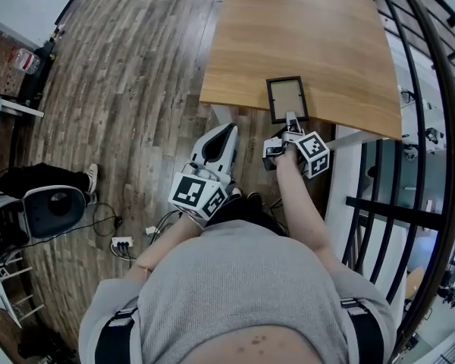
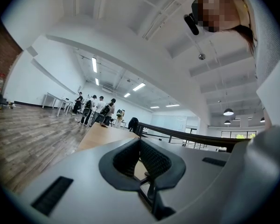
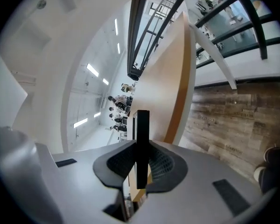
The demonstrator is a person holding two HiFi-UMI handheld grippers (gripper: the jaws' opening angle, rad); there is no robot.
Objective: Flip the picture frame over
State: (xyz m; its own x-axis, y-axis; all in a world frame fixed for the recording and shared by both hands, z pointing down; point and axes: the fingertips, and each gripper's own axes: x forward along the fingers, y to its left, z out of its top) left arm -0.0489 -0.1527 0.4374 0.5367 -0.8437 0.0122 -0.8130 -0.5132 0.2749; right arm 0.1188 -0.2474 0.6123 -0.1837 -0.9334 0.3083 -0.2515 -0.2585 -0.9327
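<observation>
A black picture frame [image 1: 287, 98] with a tan panel facing up lies at the near edge of the wooden table [image 1: 303, 29]. My right gripper [image 1: 291, 118] is shut on the frame's near edge. In the right gripper view the frame [image 3: 142, 125] shows edge-on as a dark bar clamped between the pads, with the table [image 3: 170, 78] tilted behind it. My left gripper [image 1: 229, 131] hangs below and in front of the table edge, left of the frame, touching nothing. Its jaws meet at the tips and hold nothing [image 2: 140, 143].
A black railing [image 1: 432, 127] runs close along the table's right side. Wooden floor lies left of the table, with a power strip [image 1: 123, 243] and cables near my feet and a white chair [image 1: 53, 211] further left. Several people [image 2: 95, 108] stand far off.
</observation>
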